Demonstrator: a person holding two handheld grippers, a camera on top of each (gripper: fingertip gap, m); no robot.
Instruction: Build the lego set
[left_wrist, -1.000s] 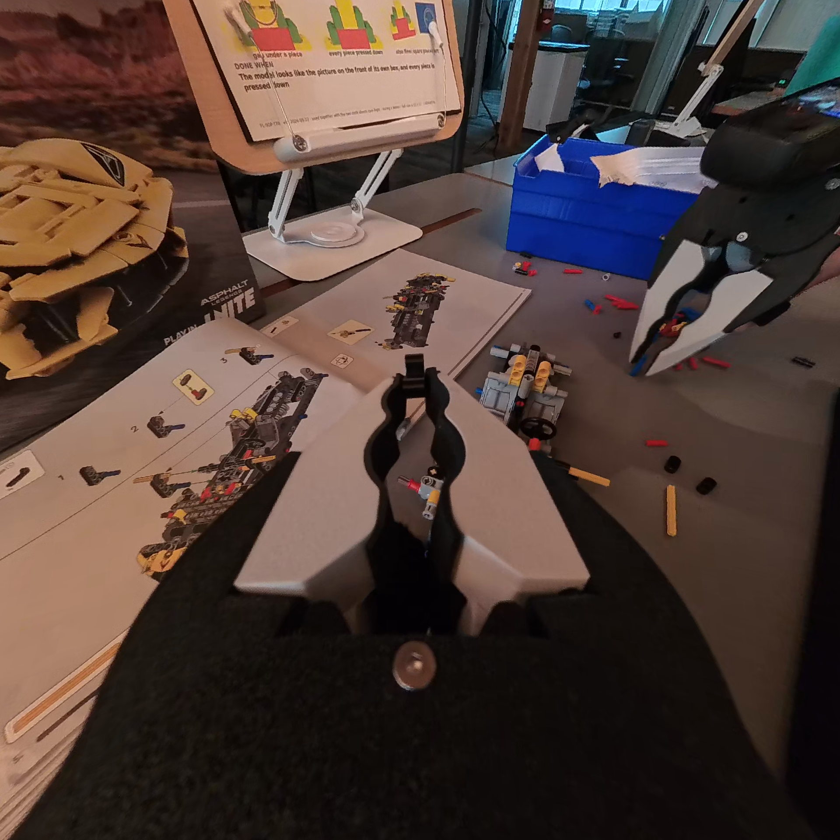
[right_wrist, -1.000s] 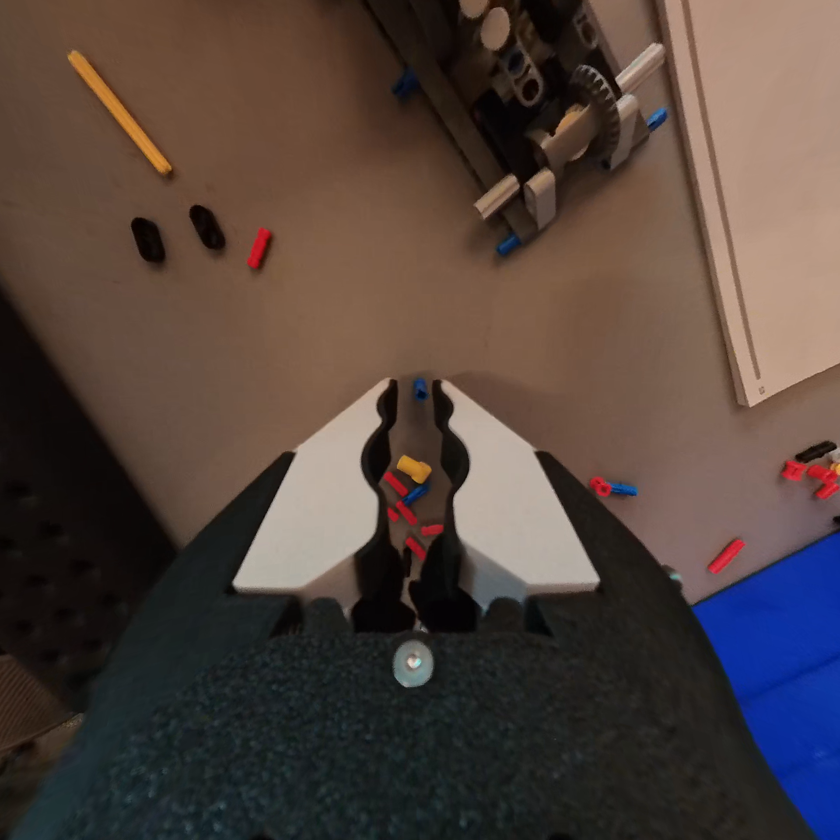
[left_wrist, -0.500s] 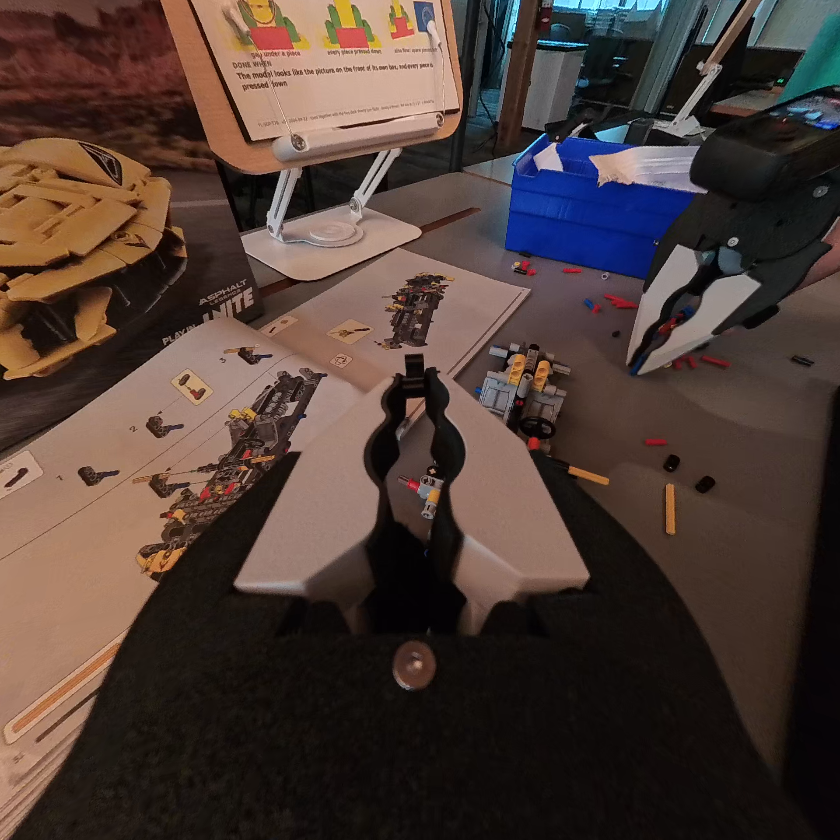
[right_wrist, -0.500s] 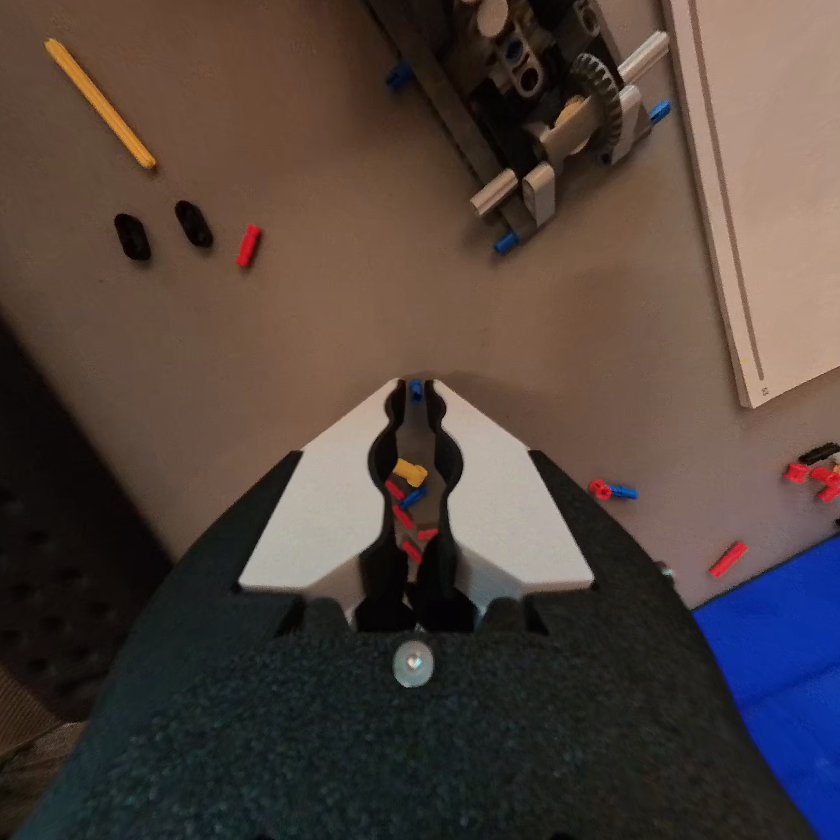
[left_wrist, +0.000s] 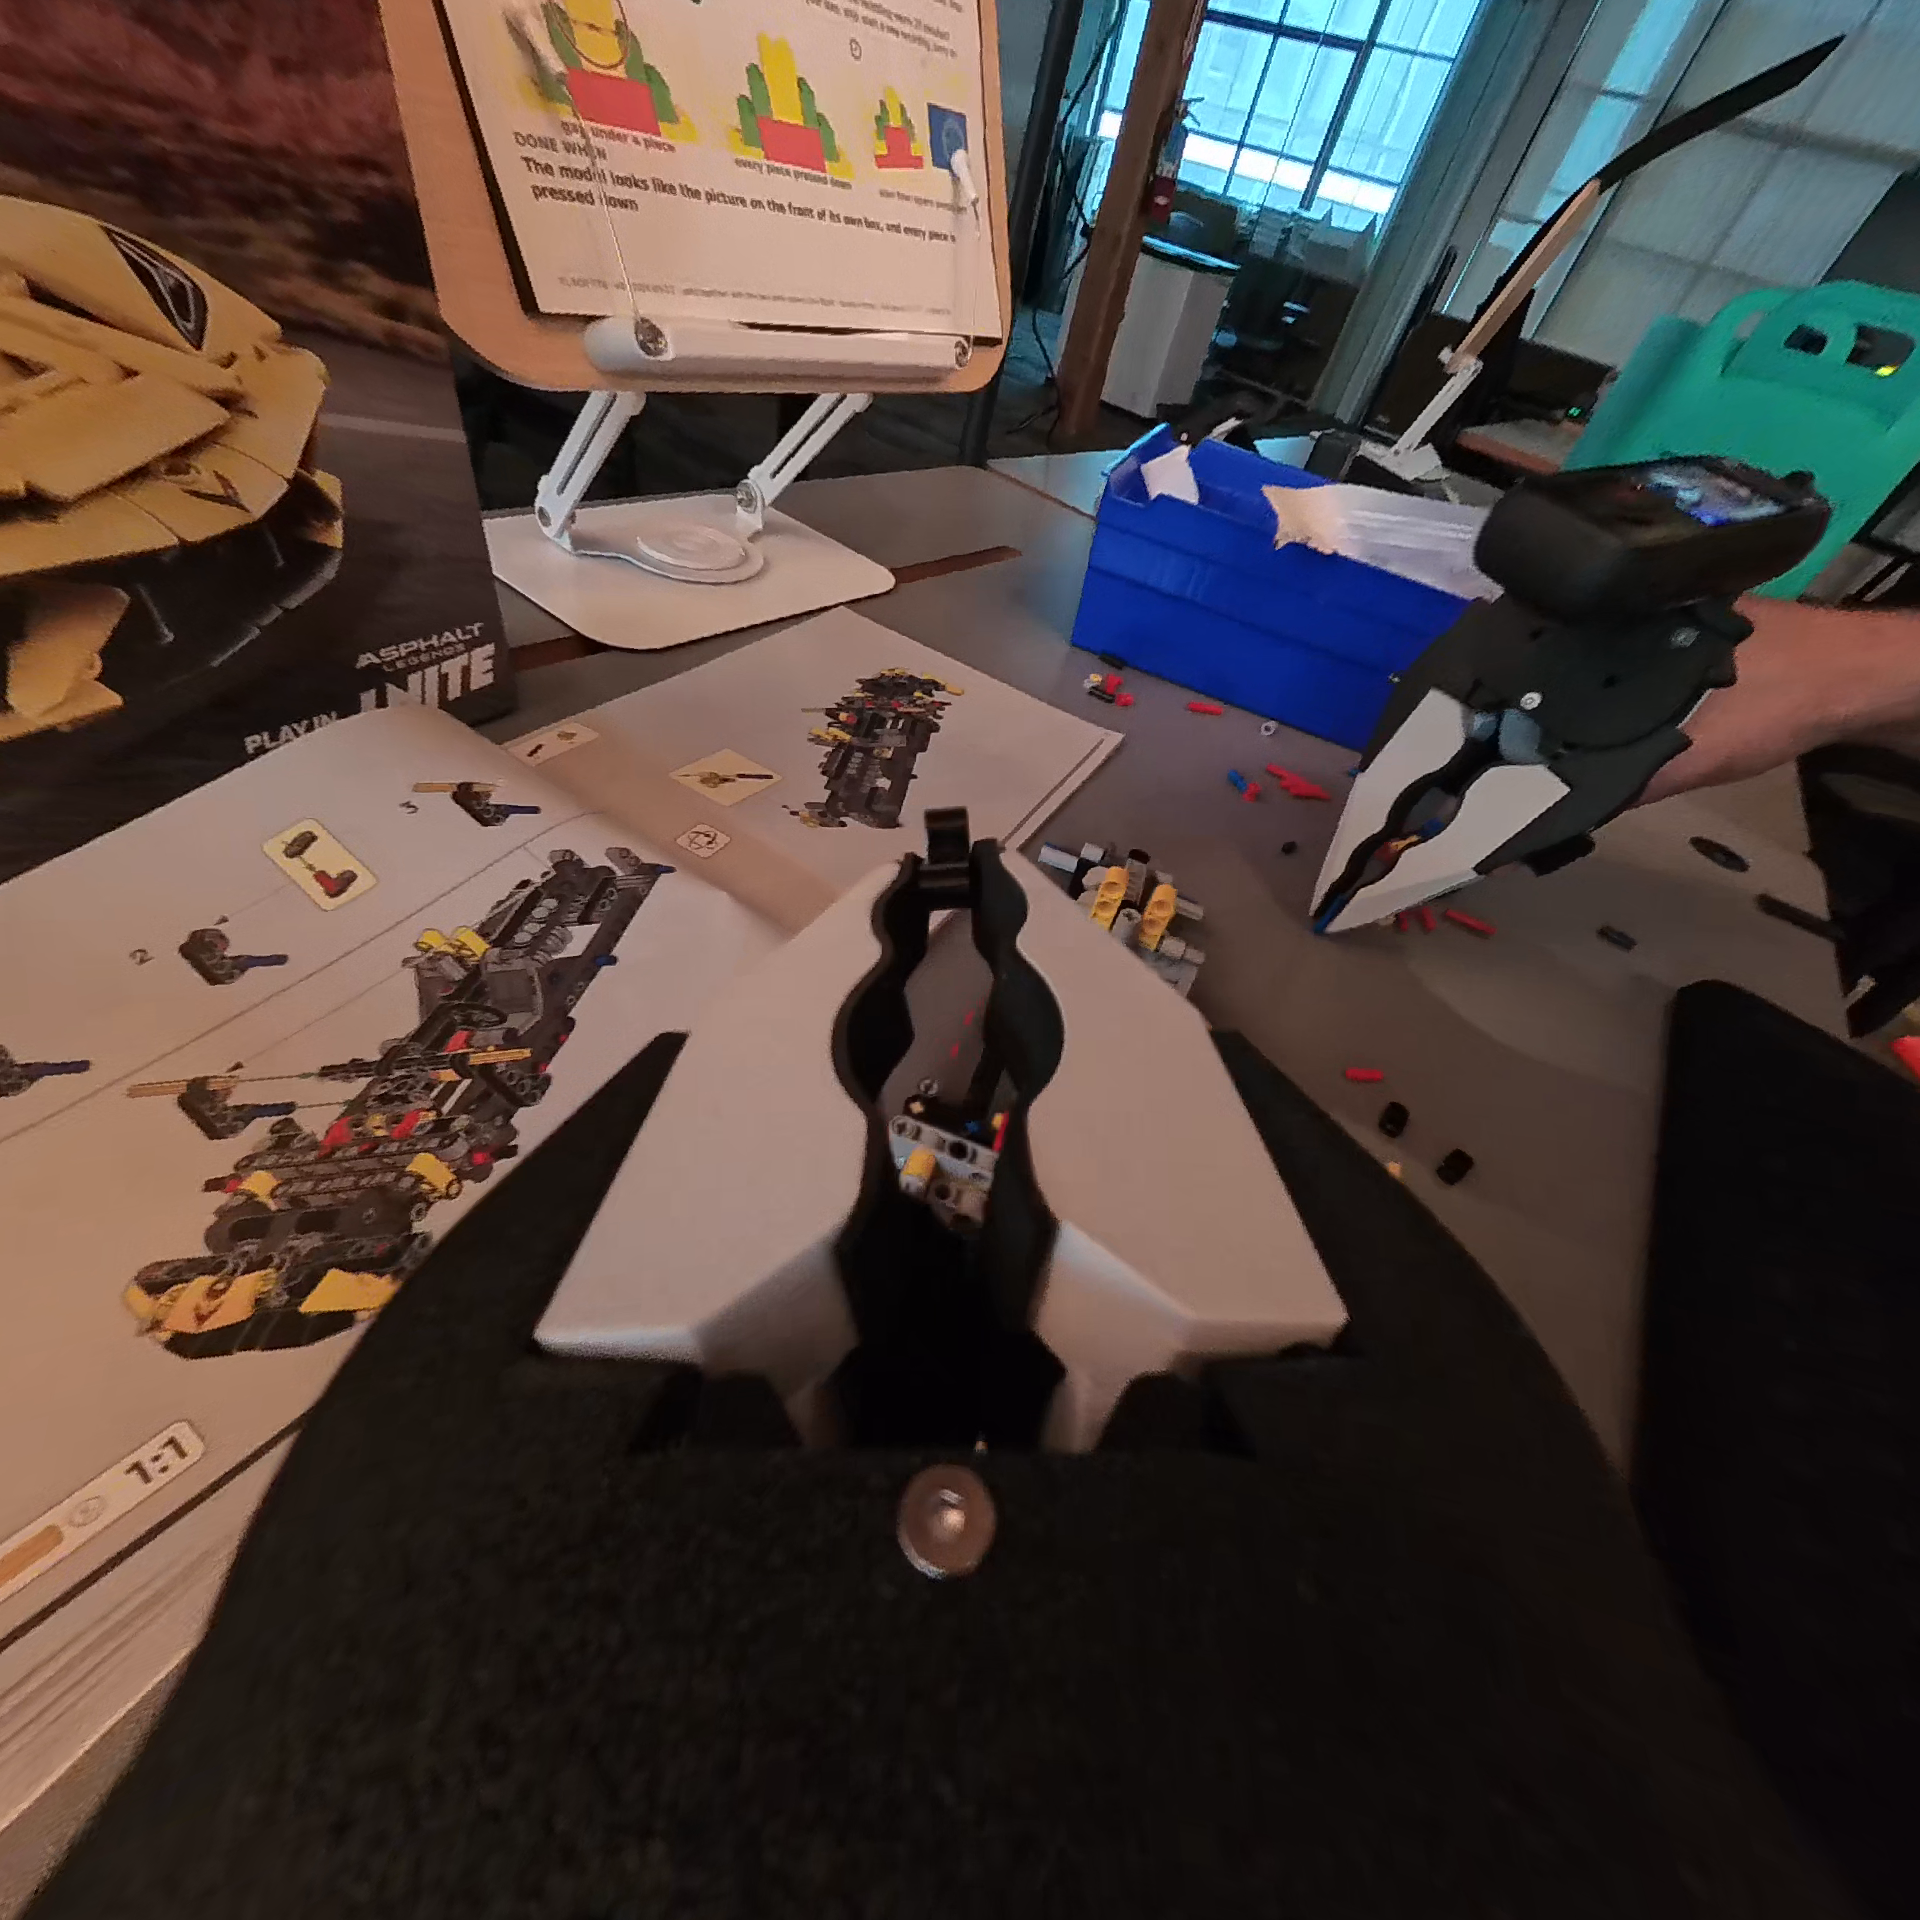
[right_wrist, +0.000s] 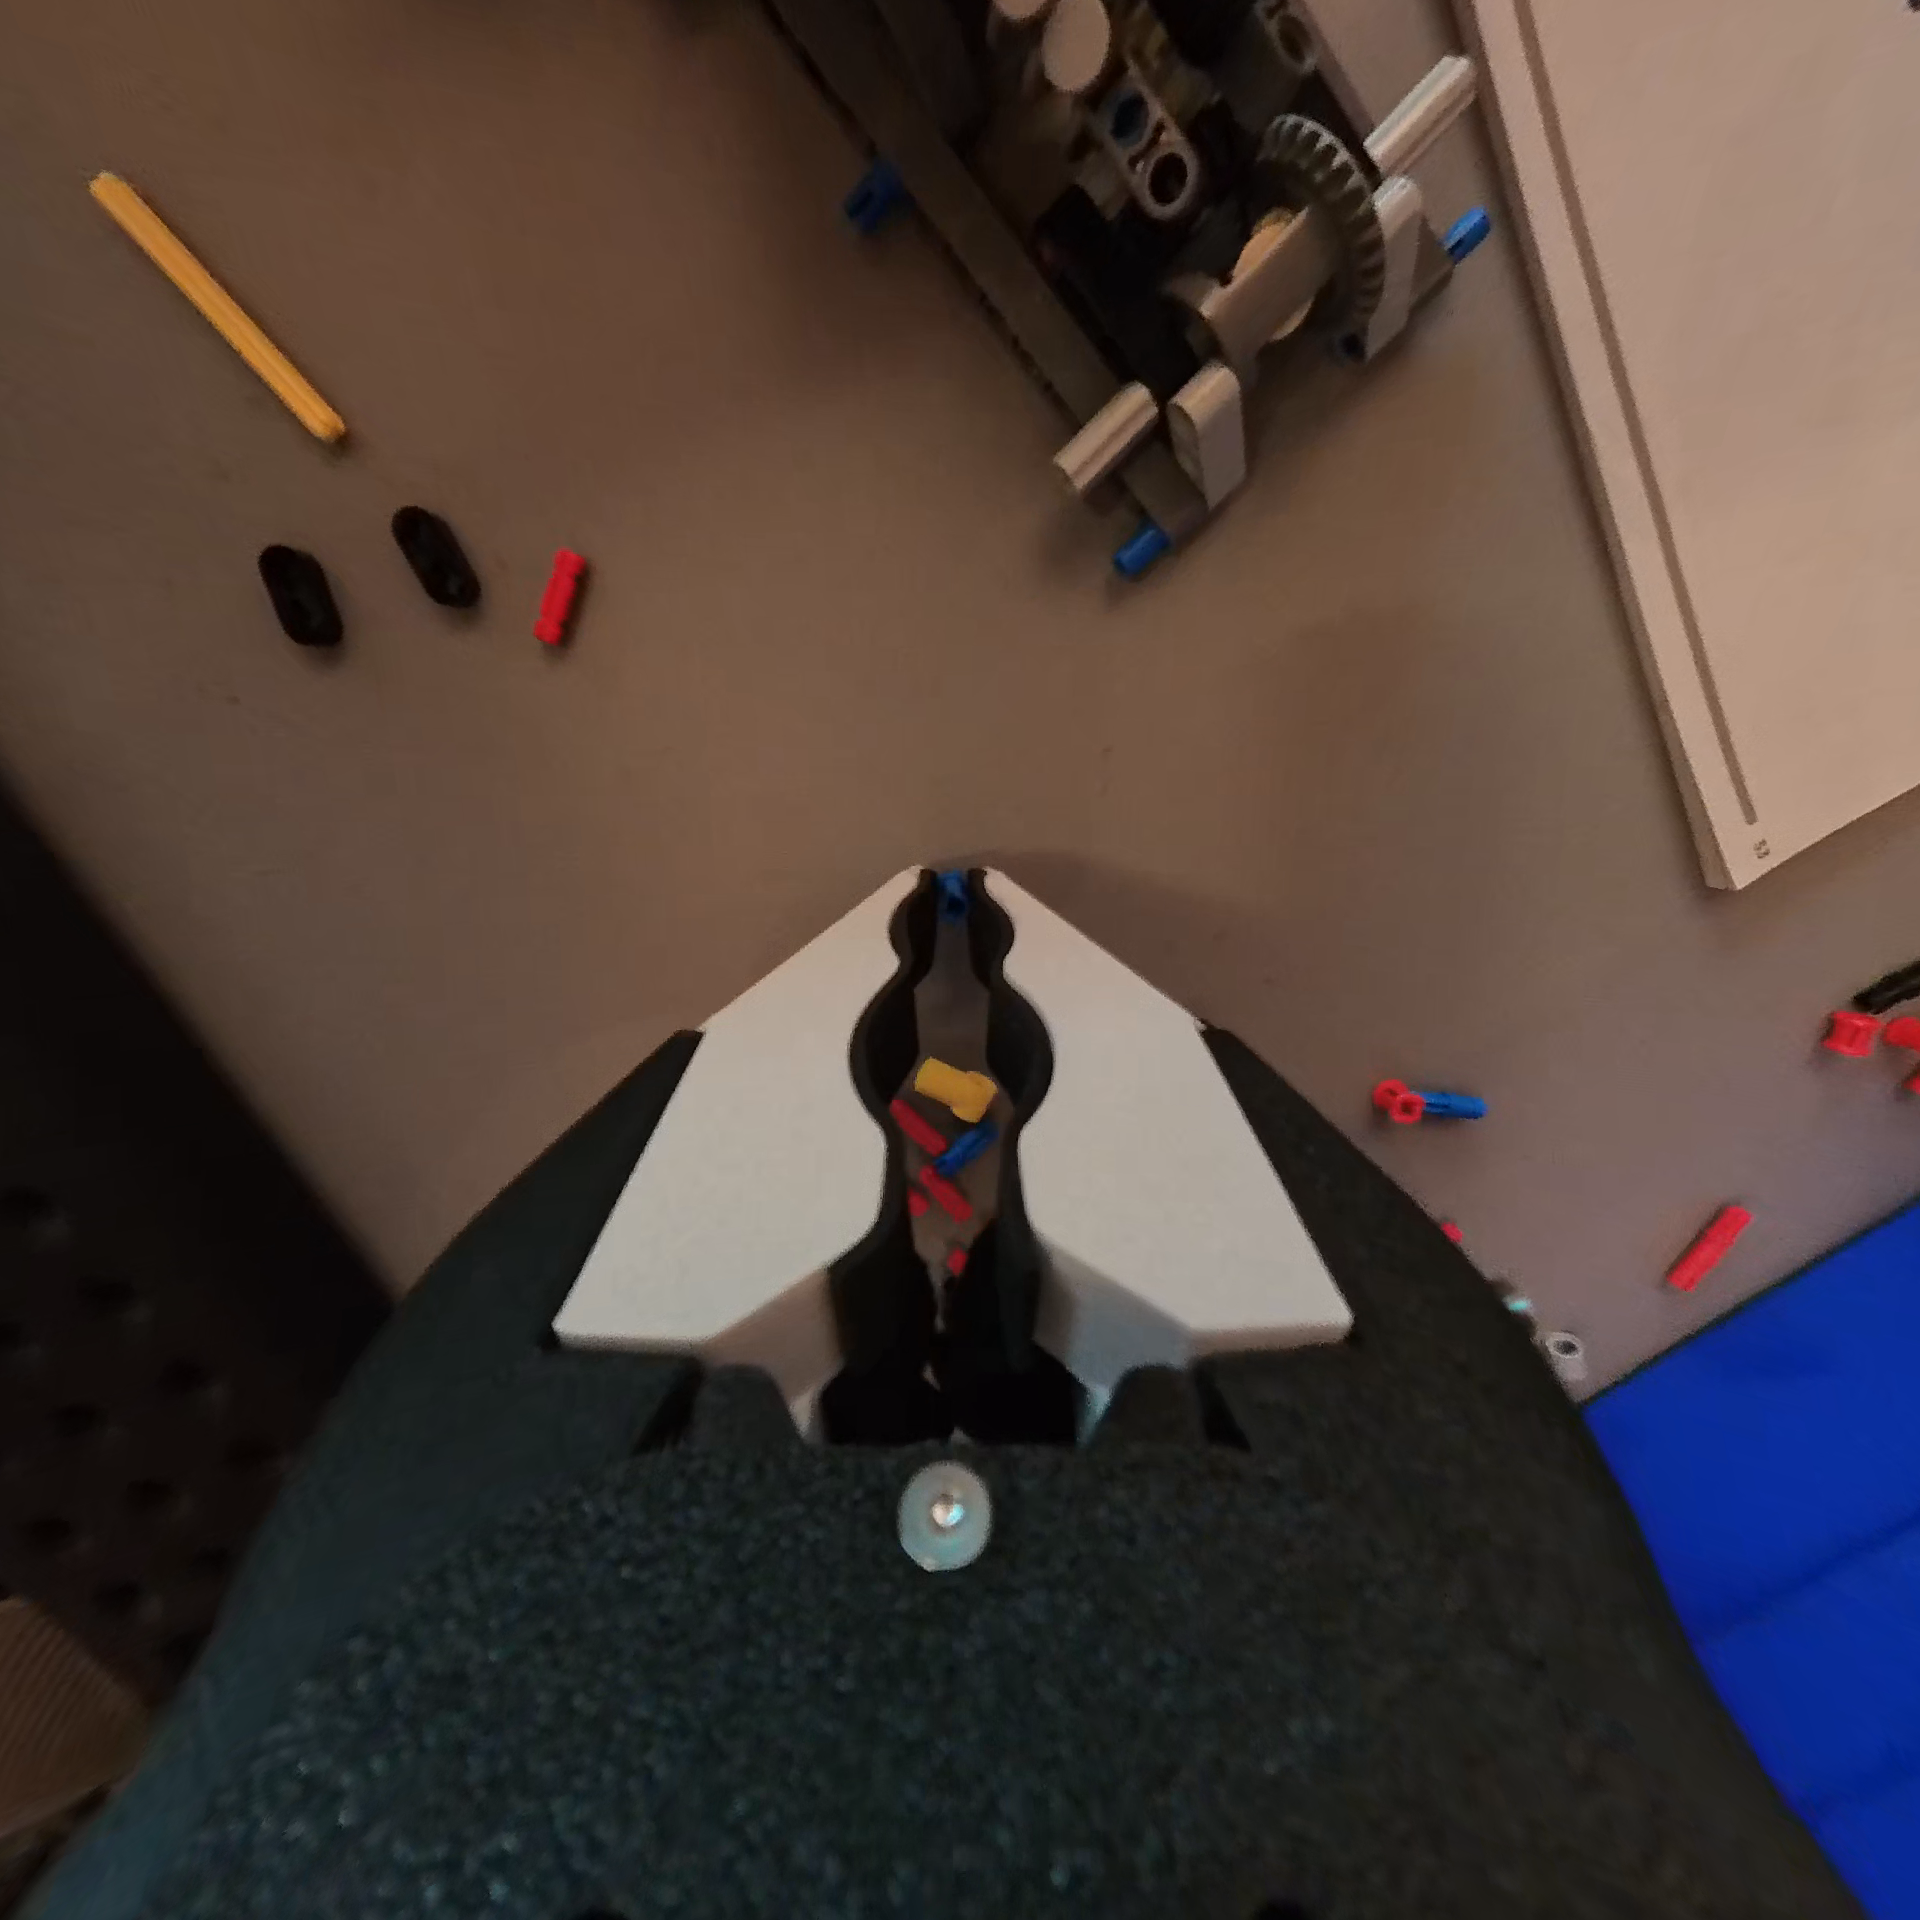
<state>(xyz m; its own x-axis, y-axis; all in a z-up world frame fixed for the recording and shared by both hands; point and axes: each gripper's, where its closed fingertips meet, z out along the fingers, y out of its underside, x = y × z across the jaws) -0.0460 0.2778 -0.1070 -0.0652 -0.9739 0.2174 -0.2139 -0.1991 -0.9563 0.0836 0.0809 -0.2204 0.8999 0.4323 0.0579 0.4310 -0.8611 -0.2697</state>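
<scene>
Gripping small pieces over a scattered Lego counter

Pinching a small black piece (left_wrist: 945, 831) at its tips, the left gripper (left_wrist: 948, 868) fills the centre of the left wrist view, its fingers (left_wrist: 790, 1049) closed on that piece. Through the gap lower between those fingers a small grey-and-yellow subassembly (left_wrist: 940, 1153) shows; whether it lies on the counter (left_wrist: 1403, 1018) or is caught there cannot be told. An open instruction booklet (left_wrist: 312, 935) covers the left half of that frame, with the set's box (left_wrist: 208, 468) standing in the upper left and a sheet on a white stand (left_wrist: 717, 208) at the top centre. A blue bin (left_wrist: 1247, 623) sits at the upper right.

Just right of centre lies the partly built grey chassis (left_wrist: 1132, 904), beside the booklet's edge. At the right of the frame the right gripper (left_wrist: 1335, 920), held by a hand (left_wrist: 1787, 717), points steeply down, tips at the counter among loose red pins (left_wrist: 1455, 920).

From the right wrist view, the right gripper (right_wrist: 951, 888) has its fingers (right_wrist: 1122, 1122) clamped on a short blue pin (right_wrist: 951, 894) at the very tips. The chassis (right_wrist: 1226, 260) occupies the top centre there. A yellow axle (right_wrist: 213, 307) lies at the upper left, with two black connectors (right_wrist: 364, 577) and a red pin (right_wrist: 561, 597) below it, all well apart from the chassis.
</scene>
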